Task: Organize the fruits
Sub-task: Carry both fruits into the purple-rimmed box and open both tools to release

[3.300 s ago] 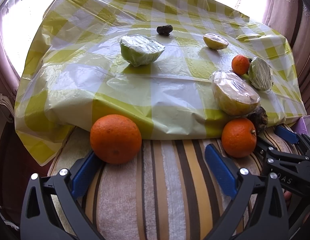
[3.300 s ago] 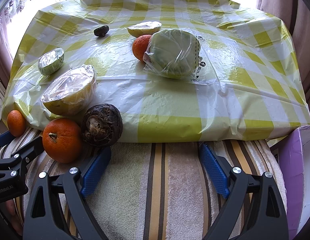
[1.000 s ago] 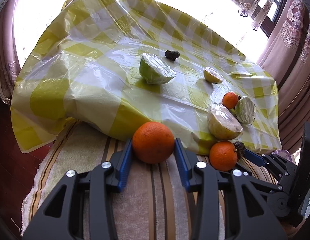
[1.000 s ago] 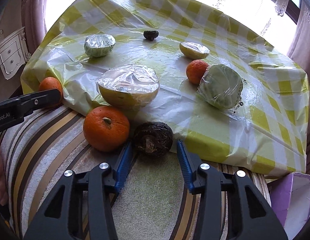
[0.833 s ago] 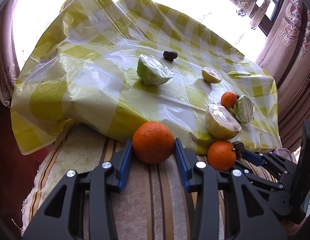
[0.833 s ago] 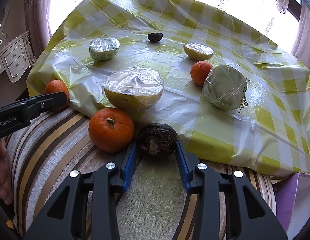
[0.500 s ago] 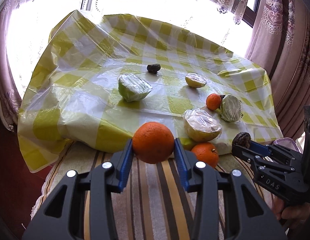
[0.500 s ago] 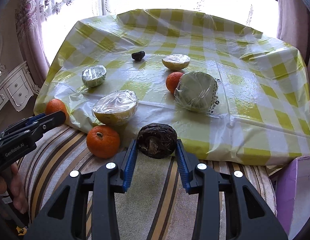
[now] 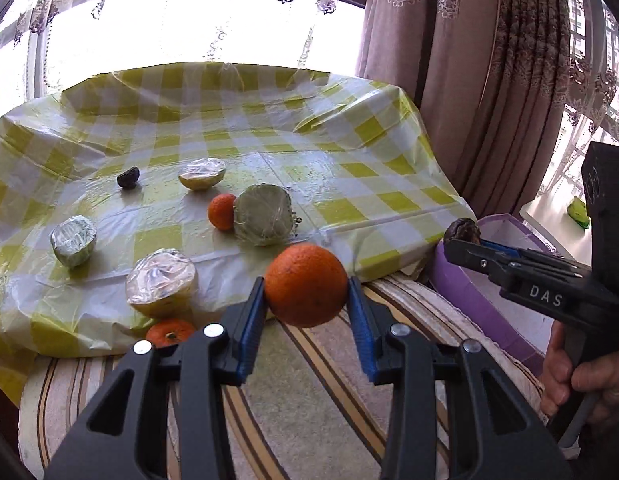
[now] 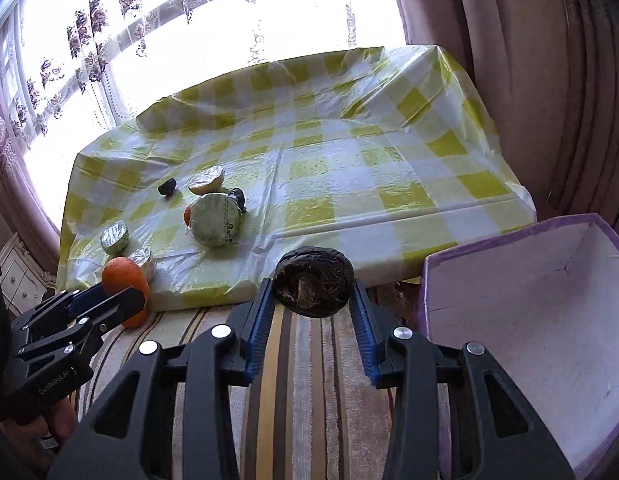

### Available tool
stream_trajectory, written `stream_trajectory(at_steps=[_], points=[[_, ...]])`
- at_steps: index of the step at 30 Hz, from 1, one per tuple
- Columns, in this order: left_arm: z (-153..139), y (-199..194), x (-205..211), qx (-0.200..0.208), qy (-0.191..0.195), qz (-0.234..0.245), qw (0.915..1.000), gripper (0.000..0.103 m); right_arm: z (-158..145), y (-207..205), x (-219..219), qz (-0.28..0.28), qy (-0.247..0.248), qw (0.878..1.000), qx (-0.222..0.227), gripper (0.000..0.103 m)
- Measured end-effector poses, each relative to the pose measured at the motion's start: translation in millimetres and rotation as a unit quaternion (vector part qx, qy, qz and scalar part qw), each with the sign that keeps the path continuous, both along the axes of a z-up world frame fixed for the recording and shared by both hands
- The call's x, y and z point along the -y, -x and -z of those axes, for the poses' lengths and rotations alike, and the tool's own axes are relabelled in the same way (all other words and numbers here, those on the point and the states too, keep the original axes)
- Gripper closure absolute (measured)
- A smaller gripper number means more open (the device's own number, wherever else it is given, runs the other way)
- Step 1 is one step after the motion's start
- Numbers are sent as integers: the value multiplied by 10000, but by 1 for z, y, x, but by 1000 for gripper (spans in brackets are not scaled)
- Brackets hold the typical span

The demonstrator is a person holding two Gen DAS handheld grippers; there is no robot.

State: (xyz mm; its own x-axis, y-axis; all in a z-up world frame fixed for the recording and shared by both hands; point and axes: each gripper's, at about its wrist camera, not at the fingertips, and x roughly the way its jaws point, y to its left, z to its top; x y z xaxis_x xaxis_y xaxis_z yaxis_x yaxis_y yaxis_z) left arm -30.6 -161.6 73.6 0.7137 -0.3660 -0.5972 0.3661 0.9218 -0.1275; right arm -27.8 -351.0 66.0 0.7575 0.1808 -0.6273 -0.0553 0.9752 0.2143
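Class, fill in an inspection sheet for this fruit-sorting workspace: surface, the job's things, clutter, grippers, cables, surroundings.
Surface: yellow checked plastic cloth, striped towel in front.
Job's things: big orange and dark wrinkled fruit lifted; small orange, three wrapped halves, wrapped green fruit on cloth; purple box at right.
Clutter: nothing seen.
Grippers: left gripper shut on big orange; right gripper shut on dark wrinkled fruit.
Cables: nothing seen.
Surroundings: curtains, bright window.

1. Your left gripper (image 9: 306, 304), open 3.3 s ago, now clamps the orange (image 9: 305, 285), lifted off the striped cloth (image 9: 309, 392).
2. Your right gripper (image 10: 313, 304) closed on the dark fruit (image 10: 313, 282), now raised beside the purple box (image 10: 521, 320).
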Motion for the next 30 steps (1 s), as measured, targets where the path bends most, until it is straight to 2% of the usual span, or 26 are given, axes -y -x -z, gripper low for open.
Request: stream_trajectory(at_steps=[5,13,22,28,30], points=[[6,0,84,-141,-217,1099,9936,63,25,26,65,772,-16,9966,-280,64],[28,-3,193,-393,-601,2297,9706,63,68,49,148,1765,271,9802,-860,64],[57,-13,274,-782,-981,3001,9456,63,94,44,190,2171,424,9655,-1373,64],[80,-14,306,-1018,-1434,3312,9270,63,103,39,196,2164,872,9561,-1774,64],[89,-12,313,-1133,-1629,3441,9178,63,108,35,195,2096,1041,9527,-1938,64]])
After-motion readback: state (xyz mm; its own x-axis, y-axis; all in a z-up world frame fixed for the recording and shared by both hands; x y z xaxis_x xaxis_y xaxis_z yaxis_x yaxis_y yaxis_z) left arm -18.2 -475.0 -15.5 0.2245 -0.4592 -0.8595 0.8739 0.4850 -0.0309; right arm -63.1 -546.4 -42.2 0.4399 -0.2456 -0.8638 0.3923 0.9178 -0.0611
